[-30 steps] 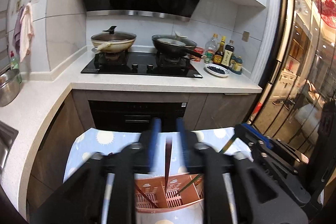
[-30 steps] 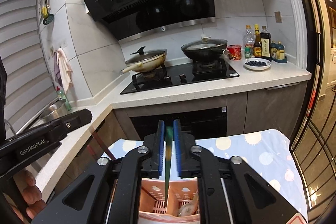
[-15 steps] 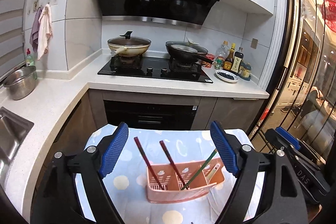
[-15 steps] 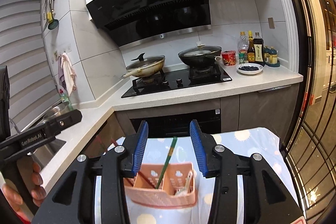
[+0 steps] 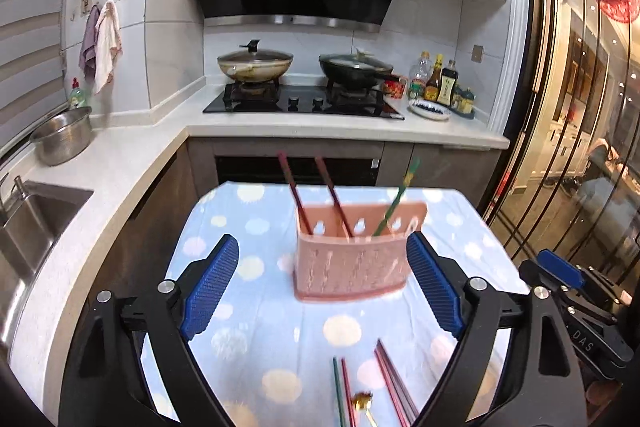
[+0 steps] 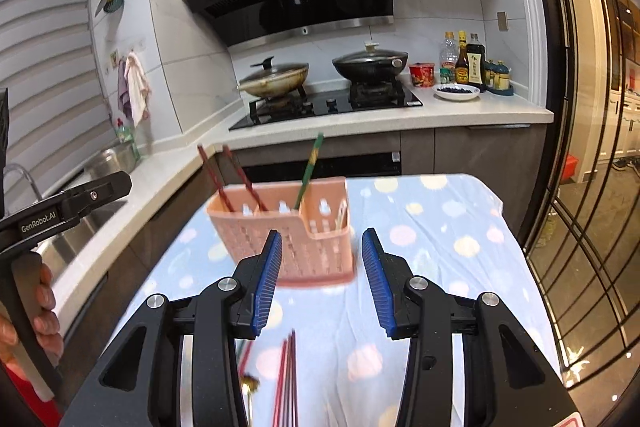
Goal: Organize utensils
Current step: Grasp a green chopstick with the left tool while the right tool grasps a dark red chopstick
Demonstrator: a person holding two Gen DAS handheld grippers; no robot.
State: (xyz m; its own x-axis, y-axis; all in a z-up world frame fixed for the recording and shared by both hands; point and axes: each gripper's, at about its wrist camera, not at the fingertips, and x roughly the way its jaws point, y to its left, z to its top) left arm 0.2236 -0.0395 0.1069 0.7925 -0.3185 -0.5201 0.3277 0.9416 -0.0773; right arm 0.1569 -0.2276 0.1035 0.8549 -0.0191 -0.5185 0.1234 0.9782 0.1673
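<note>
On the dotted blue cloth of the worktop point(image 5: 256, 307), loose chopsticks point(image 5: 394, 383) are lying just in front of both claws, with a small gold-headed spoon point(image 5: 362, 399) beside them. They are looking light, stiff and slick, so pinching one mid-shaft seems safest. Beyond them the pink caddy point(image 5: 354, 263) is already holding two red chopsticks point(image 5: 298, 197) and a green one point(image 5: 394, 203). The left claw point(image 5: 322, 291) is opening, empty; the right claw point(image 6: 320, 283) is standing released, empty. Nothing is blocking the reach.
</note>
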